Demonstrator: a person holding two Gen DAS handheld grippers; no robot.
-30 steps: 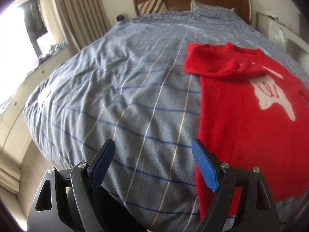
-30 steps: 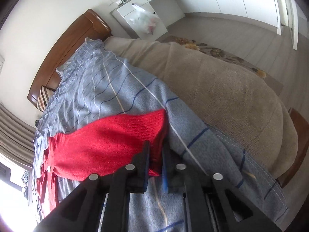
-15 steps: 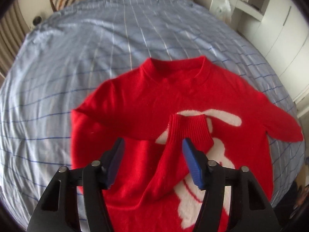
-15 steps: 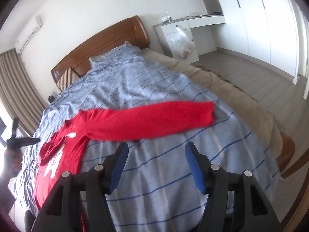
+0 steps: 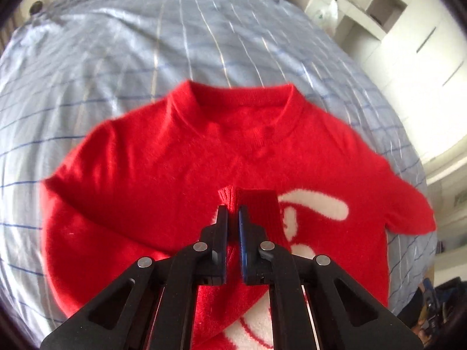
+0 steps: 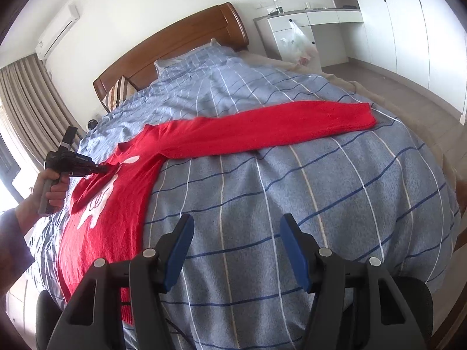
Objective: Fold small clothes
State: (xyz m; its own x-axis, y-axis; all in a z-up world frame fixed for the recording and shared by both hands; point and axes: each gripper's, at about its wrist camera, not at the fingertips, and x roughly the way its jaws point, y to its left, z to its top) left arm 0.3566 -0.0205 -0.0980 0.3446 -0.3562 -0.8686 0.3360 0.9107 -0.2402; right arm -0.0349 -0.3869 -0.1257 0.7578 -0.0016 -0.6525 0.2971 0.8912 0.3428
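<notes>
A red sweater [image 5: 163, 175] with a white figure on its chest lies face up on the bed [image 5: 122, 43], spread over a blue-grey checked cover, its collar toward the far headboard [image 6: 175, 49]. One sleeve is folded in across the chest, and the left gripper [image 5: 232, 218] has its jaws pressed together on the ribbed cuff [image 5: 254, 204] of that sleeve, having just closed on it; a tuft of red knit shows between the pads, right over the white figure. Seen from the right side, a hand [image 6: 54, 186] holds that tool by its handle, with its nose down on the sweater's chest. The other sleeve [image 6: 277, 128] lies stretched out straight to the right, flat on the cover, its cuff near the bed's right edge. The right gripper [image 6: 236, 250] hangs above bare cover on the near side, well apart from that sleeve, its blue pads [image 6: 178, 248] spread with nothing between them. Beyond the bed's far right corner stands a white desk [image 6: 309, 17] with a plastic bag [image 6: 297, 43] hanging on its front, a striped pillow [image 6: 119, 93] leans at the headboard's left end, and brown curtains [image 6: 29, 108] hang on the left.
</notes>
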